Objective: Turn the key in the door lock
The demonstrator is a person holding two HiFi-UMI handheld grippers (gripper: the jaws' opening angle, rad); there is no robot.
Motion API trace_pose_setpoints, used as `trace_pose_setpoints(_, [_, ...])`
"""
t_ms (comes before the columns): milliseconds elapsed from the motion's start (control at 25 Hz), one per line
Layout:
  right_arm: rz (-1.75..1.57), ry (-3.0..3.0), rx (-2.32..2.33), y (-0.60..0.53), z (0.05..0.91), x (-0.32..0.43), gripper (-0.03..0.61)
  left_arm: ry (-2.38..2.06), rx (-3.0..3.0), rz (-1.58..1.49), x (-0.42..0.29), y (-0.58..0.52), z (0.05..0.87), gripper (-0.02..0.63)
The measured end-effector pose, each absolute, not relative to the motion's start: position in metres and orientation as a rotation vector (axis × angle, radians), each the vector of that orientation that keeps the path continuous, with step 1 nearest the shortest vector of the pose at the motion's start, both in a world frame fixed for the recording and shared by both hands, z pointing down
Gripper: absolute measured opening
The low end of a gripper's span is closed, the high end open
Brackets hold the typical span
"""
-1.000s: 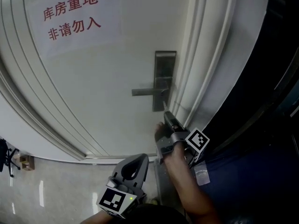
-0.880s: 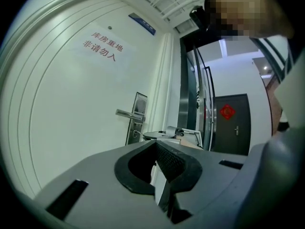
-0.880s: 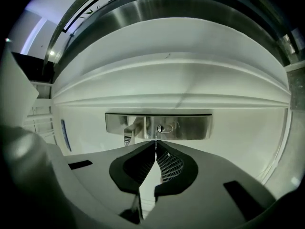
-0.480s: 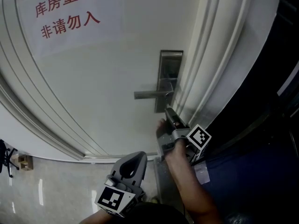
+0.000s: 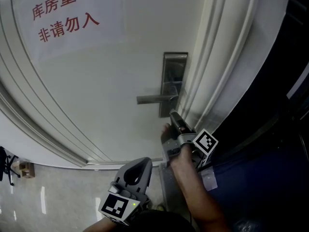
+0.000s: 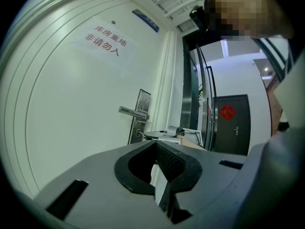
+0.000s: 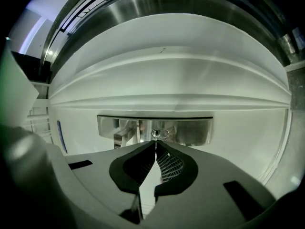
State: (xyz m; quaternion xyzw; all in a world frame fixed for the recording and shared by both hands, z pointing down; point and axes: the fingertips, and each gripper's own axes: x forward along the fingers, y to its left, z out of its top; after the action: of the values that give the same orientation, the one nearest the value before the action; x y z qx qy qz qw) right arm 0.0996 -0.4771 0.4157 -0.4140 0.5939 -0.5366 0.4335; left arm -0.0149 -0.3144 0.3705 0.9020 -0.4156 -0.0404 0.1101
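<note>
Smooth white moulded door (image 5: pixel 96 91). Right of centre, oblong brushed-steel lock plate (image 5: pixel 173 81) with straight lever handle (image 5: pixel 154 99). Thin metal key (image 7: pixel 155 143) at the plate's lower end, pinched edge-on between the closed, mesh-textured fingers (image 7: pixel 169 166) of the right gripper (image 5: pixel 172 115). Left gripper (image 5: pixel 144 162) at bottom centre, fingers together on nothing. Glossy pale floor (image 5: pixel 48 197) lower left. Upper left, paper sign (image 5: pixel 67 13) in red: "库房重地 非请勿入".

Key (image 7: pixel 155 140) only a tiny sliver; right tool (image 5: pixel 172 114) hides lock plate (image 5: pixel 174 76) btm.

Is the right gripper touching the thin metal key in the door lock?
Touching: right gripper view shows the right gripper pinching the thin metal key between closed jaws.
</note>
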Motion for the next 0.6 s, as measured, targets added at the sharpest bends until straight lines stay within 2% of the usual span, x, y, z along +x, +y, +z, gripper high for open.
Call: trace_pose_setpoints(600, [-1.376,1.47,-1.069,-0.4878,0.4114,0.0969,0.02,-1.23,2.646,-0.125,-0.0179,-0.3161,0.3697,0.003])
